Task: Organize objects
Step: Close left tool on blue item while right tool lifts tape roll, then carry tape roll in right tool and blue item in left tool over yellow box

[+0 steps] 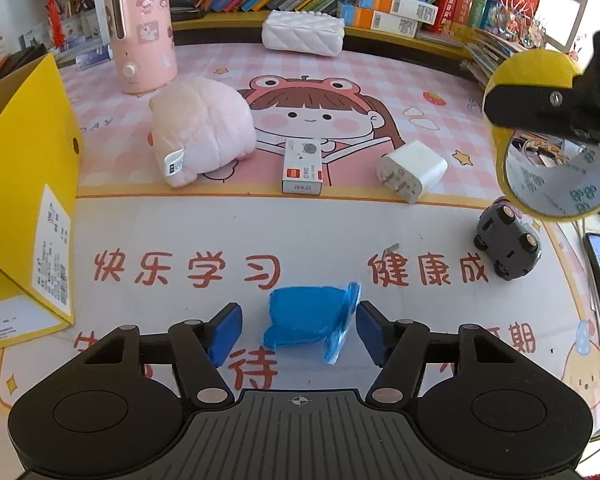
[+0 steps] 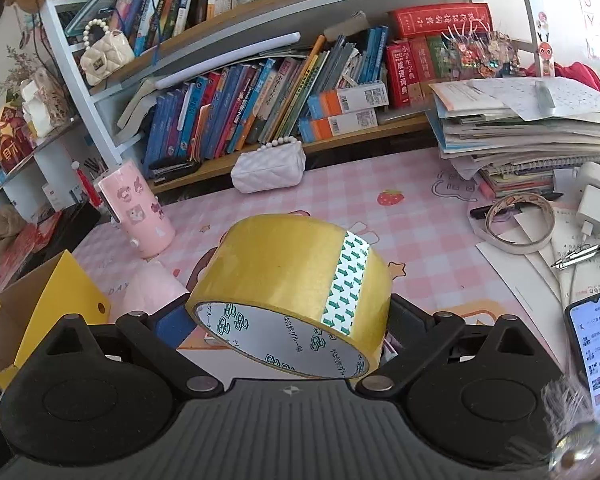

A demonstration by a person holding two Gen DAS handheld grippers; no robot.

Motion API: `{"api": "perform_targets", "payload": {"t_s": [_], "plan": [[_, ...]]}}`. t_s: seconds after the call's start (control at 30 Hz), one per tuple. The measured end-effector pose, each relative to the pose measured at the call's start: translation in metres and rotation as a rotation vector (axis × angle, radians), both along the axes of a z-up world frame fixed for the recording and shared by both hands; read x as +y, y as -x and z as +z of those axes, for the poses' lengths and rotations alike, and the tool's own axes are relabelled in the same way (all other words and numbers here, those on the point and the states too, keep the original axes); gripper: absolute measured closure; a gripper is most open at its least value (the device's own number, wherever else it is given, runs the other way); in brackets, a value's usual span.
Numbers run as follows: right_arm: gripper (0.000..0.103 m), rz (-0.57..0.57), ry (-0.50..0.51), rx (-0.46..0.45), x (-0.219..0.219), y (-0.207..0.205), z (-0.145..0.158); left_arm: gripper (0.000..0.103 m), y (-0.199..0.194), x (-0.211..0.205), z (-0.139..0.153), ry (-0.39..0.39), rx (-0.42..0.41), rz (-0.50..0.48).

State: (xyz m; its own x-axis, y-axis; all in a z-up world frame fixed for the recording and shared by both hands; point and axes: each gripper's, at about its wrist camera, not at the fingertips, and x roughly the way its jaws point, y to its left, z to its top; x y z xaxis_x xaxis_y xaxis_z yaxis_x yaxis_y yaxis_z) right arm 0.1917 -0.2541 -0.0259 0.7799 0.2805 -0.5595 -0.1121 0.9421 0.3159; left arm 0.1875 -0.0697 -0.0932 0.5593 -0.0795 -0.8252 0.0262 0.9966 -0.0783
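While poised low over the bench mat (image 1: 228,224), left tool (image 1: 299,330) half open, blue pads either side of a crumpled blue wrapper (image 1: 308,322) lying on the mat; right pad about touching its flared edge, left pad apart, no squeeze visible. Red print on the mat above the wrapper: "快乐学习" and "健康成", further characters lower down partly hidden by the tool. Cartoon frog-hat girl printed on the pink checked part.

Right tool (image 2: 288,320) clamped on a yellow tape roll (image 2: 290,292), held off the bench, tilted; white strip with green arrows across the tape, green logo marks and small black script on the core liner, too small to read. Same roll seen at right edge of left view (image 1: 548,136).

On the mat: pink plush (image 1: 202,132) with white sewn tag, small white box (image 1: 302,166) with red band, text unreadable, white plug charger (image 1: 414,170), grey toy car (image 1: 508,244) on its side. Yellow file box (image 1: 28,208) at left, white printed label on its side, illegible. Pink cartoon-sticker humidifier (image 1: 142,28) and white quilted purse (image 1: 302,32) at the back. Phone (image 2: 596,344) with lit screen at right edge. On the shelf, red dictionary (image 2: 402,76) spine reading "成语词典"; other book (image 2: 220,116) spines unreadable.
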Motion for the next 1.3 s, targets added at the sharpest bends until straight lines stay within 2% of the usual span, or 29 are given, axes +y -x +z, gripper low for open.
{"api": "perform_targets", "payload": {"t_s": [0.13, 0.17, 0.3, 0.4, 0.6, 1.0, 1.3], "plan": [[0.005, 0.018, 0.029, 0.020, 0.005, 0.002, -0.003, 0.061, -0.005, -0.002, -0.004, -0.013, -0.002, -0.003], [0.005, 0.022, 0.038, 0.023, 0.006, 0.003, -0.004, 0.062, -0.006, -0.003, -0.004, -0.013, -0.003, -0.011], [0.005, 0.025, 0.072, 0.030, 0.010, 0.004, -0.005, 0.063, -0.005, 0.000, 0.001, 0.003, -0.015, -0.012], [0.005, 0.018, 0.086, 0.039, 0.013, 0.004, -0.005, 0.063, 0.001, 0.006, 0.012, 0.003, -0.054, -0.004], [0.005, 0.027, 0.106, 0.057, 0.028, 0.009, -0.006, 0.063, 0.019, 0.028, 0.031, 0.008, -0.104, 0.051], [0.005, 0.107, 0.125, 0.100, 0.087, 0.038, -0.007, 0.063, 0.073, 0.090, 0.043, 0.000, -0.135, 0.162], [0.005, 0.178, 0.141, 0.117, 0.143, 0.079, -0.004, 0.063, 0.127, 0.147, 0.051, -0.003, -0.147, 0.250]]}}
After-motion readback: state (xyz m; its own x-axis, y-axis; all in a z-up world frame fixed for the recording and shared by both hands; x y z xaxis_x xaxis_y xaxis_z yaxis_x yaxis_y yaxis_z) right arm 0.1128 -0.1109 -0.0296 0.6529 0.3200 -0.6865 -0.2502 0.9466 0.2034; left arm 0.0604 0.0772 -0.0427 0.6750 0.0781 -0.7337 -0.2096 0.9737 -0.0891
